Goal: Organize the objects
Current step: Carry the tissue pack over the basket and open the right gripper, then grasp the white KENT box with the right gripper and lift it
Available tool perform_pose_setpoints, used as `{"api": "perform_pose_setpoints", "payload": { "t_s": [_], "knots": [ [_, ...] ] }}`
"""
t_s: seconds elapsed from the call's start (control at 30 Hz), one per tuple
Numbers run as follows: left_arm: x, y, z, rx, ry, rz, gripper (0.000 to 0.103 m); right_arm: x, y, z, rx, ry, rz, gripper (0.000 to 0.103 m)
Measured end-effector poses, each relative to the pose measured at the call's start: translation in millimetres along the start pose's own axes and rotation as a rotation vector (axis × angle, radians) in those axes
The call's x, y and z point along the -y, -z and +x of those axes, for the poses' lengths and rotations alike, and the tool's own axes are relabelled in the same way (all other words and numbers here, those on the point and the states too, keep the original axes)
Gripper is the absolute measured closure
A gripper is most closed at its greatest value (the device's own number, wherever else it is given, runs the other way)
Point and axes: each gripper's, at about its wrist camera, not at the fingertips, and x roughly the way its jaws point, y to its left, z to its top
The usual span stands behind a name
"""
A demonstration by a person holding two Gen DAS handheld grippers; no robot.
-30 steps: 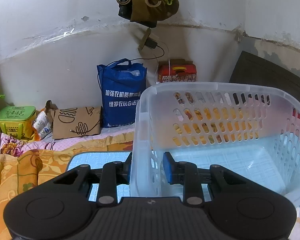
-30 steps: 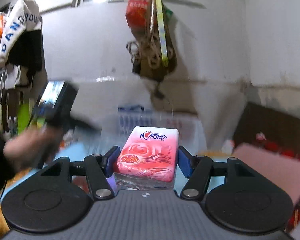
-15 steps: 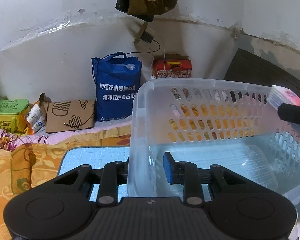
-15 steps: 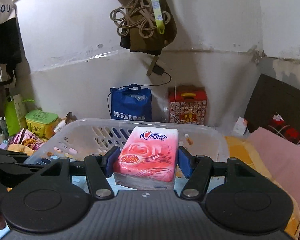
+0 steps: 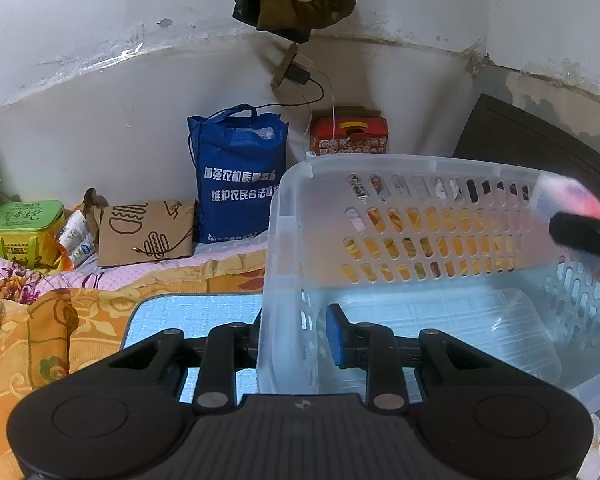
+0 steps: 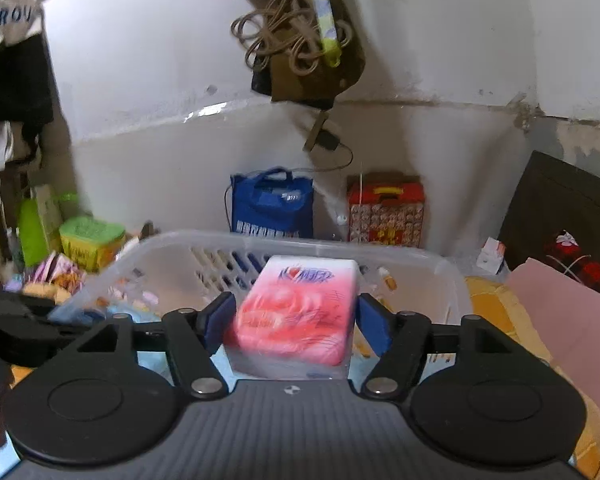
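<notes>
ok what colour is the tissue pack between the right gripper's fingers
Pink and red rose print fading to white at the top, on the tissue pack; clearest in the right wrist view.

The basket (image 5: pixel 400 200) was translucent, smooth plastic with slotted walls. At its ten o'clock a matt blue cloth bag (image 5: pixel 238 176) stood beside a brown paper bag (image 5: pixel 144 232). The pink tissue pack (image 6: pixel 300 312) wore glossy film.

— What sort of place was it?
— A lived-in bedroom at home: a floral bedspread (image 5: pixel 40 320), a blue shopping bag (image 5: pixel 238 178) against scuffed walls, clothes (image 6: pixel 12 60) hung up.
</notes>
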Motion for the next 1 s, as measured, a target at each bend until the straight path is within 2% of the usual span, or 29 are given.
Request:
{"api": "perform_pose_setpoints", "payload": {
  "t_s": [0.03, 0.1, 0.27, 0.4, 0.53, 0.67, 0.8, 1.0],
  "knots": [
    [0, 0, 0, 0.001, -0.001, 0.001, 0.071, -1, 1, -4, 0.021, 0.037, -0.009, 0.014],
    [-1, 1, 0, 0.001, 0.0, 0.002, 0.071, 2, 3, -15, 0.056, 0.066, -0.008, 0.001],
    [0, 0, 1, -0.009, -0.004, 0.005, 0.071, 26, 22, -77, 0.131, 0.027, 0.079, 0.0],
    [0, 2, 0, -0.008, 0.005, 0.008, 0.071, 44, 71, -124, 0.164, 0.037, 0.123, 0.0],
    [0, 1, 0, -0.006, 0.015, 0.001, 0.071, 42, 128, -123, 0.056, 0.128, 0.092, 0.0],
    [0, 2, 0, -0.004, 0.019, -0.002, 0.071, 42, 168, -114, 0.002, 0.137, 0.145, 0.0],
    [2, 3, -1, -0.003, 0.017, 0.007, 0.071, 34, 182, -116, 0.044, 0.136, 0.164, 0.0],
    [1, 1, 0, -0.004, 0.019, -0.003, 0.071, 26, 191, -113, 0.033, 0.134, 0.122, 0.001]
  ]
}}
